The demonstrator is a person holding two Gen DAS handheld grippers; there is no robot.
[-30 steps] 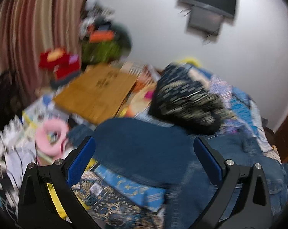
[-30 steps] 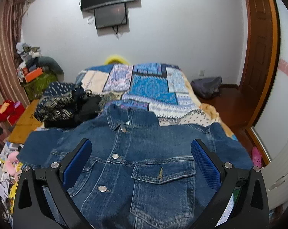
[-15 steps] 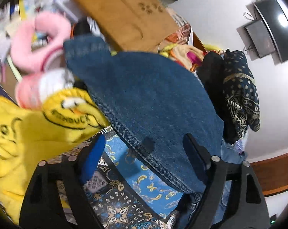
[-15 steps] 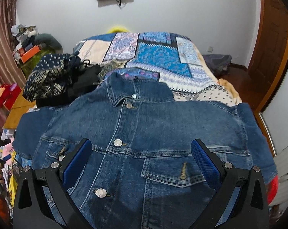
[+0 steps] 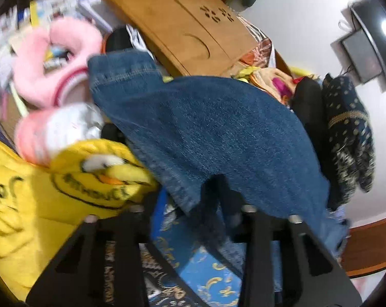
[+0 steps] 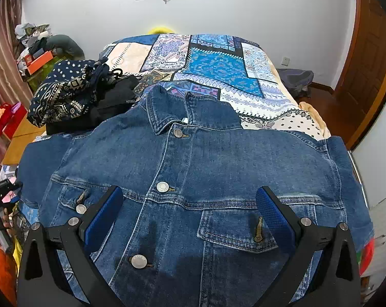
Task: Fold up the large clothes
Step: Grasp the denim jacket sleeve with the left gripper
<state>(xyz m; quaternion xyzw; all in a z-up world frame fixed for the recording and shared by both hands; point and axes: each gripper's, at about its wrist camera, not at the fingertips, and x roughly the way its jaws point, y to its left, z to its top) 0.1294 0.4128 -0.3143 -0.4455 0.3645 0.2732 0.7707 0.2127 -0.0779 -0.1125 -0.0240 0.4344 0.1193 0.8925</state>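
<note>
A blue denim jacket (image 6: 218,158) lies front up and buttoned on the patchwork bedspread (image 6: 213,61), collar away from me. My right gripper (image 6: 190,212) hovers open over its chest, between the button row and a pocket flap, with nothing between the pads. In the left wrist view the jacket's sleeve (image 5: 218,128) hangs over the bed's side toward the floor clutter. My left gripper (image 5: 194,204) is closing its jaws on the sleeve's lower seam edge, and the denim sits pinched between the fingers. That view is blurred.
A pile of dark patterned clothes (image 6: 65,94) sits beside the jacket's shoulder. By the bed lie a wooden board (image 5: 182,25), a yellow duck-print cloth (image 5: 39,192) and pink plush items (image 5: 39,76). A wooden door (image 6: 366,64) is at the right.
The left gripper dropped beside the bed, rolled, and narrowed its jaws from wide open onto the sleeve edge. The right gripper lowered slightly over the jacket and stayed open.
</note>
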